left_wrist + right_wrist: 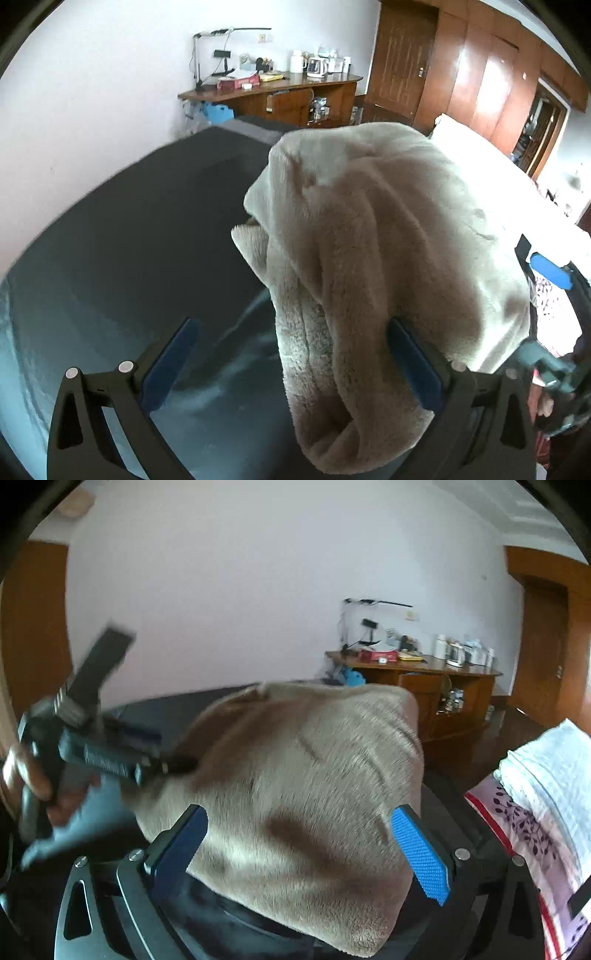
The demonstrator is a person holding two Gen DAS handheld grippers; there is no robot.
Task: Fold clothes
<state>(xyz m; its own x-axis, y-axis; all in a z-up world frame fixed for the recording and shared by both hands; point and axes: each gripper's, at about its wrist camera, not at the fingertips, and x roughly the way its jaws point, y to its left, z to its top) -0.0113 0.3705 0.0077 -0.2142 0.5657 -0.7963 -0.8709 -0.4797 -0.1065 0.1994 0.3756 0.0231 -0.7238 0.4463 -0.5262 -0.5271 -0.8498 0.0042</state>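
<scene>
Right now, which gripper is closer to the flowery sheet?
Right. The right gripper sits just beside the flowery sheet; the left gripper is across the beige fleece, farther away.

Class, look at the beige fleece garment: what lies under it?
Under the fleece garment lies a dark bed cover. The part of the cover directly below the cloth is hidden, so nothing more can be told there.

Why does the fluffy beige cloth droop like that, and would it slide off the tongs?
It is probably very floppy: the fluffy beige cloth sags in folds over the left tongs, which stand wide open. It looks thick and plush, so likely soft and light rather than slippery. With the right tongs open too, it seems only draped, so a tilt could let it slide off.
</scene>
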